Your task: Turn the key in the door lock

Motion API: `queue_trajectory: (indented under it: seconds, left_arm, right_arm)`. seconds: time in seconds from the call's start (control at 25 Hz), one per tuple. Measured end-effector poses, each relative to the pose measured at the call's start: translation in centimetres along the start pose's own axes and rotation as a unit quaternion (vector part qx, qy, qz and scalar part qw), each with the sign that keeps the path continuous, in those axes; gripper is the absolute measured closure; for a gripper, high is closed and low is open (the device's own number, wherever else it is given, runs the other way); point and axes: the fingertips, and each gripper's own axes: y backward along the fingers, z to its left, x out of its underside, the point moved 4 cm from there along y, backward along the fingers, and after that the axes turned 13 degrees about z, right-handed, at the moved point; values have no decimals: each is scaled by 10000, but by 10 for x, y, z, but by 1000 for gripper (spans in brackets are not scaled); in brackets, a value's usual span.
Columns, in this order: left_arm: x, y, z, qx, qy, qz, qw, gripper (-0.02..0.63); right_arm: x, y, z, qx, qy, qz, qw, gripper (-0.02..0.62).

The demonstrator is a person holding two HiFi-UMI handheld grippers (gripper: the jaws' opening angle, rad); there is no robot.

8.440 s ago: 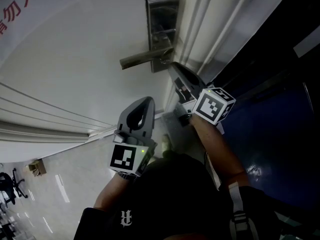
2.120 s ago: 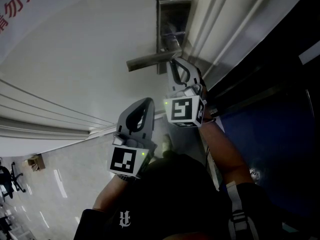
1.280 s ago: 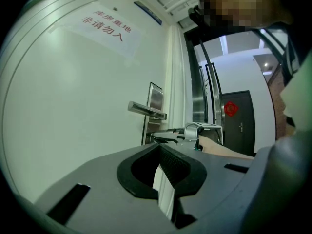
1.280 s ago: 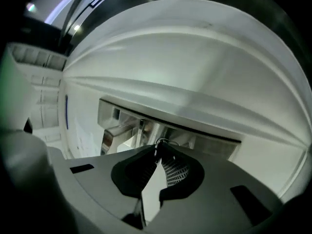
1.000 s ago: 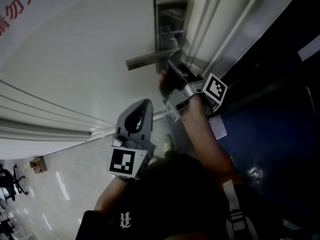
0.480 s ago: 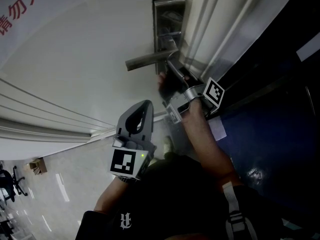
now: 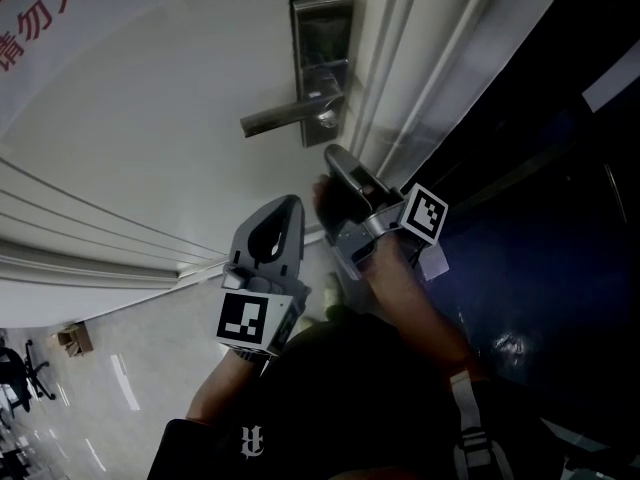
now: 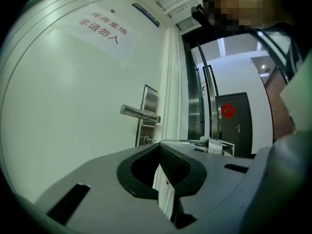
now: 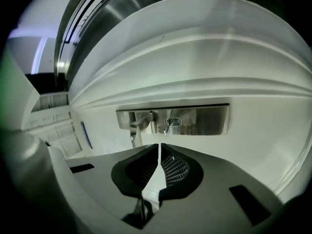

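The key sits in the lock by the door handle. The right gripper waits near it, not touching. The left gripper hangs lower. Both are squeezed closed on nothing. I can't tell if the key is turned.

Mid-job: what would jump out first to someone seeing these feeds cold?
The brushed steel lock plate with its silver lever handle on the white door, top centre, head view. A metal key sits in it beside the handle's base; the right tongs, shut and empty, aim at it, not touching.
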Motion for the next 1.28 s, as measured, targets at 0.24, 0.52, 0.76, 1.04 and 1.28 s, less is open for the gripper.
queue_trajectory:
  seconds: [0.24,0.52,0.76,1.04,1.28]
  left_arm:
    - [-3,4,-6,59,-42,-41,10000,600]
    - [2,5,-12,140,-50,-5,9999,600]
    - [1,4,-16,155,-142,-17,9998,600]
    - [6,5,-16,121,-226,52,9997,600]
    - [6,6,-12,92,-229,22,9997,600]
  right_arm:
    - [24,11,19,1148,2370,697,9622,572]
    - [45,19,39,2138,4888,1017,8396,577]
    - [58,22,48,2361,5714,1033,7792,578]
    - [65,25,50,2542,6189,1040,7359,580]
    - [65,23,49,2558,6168,1021,7374,580]
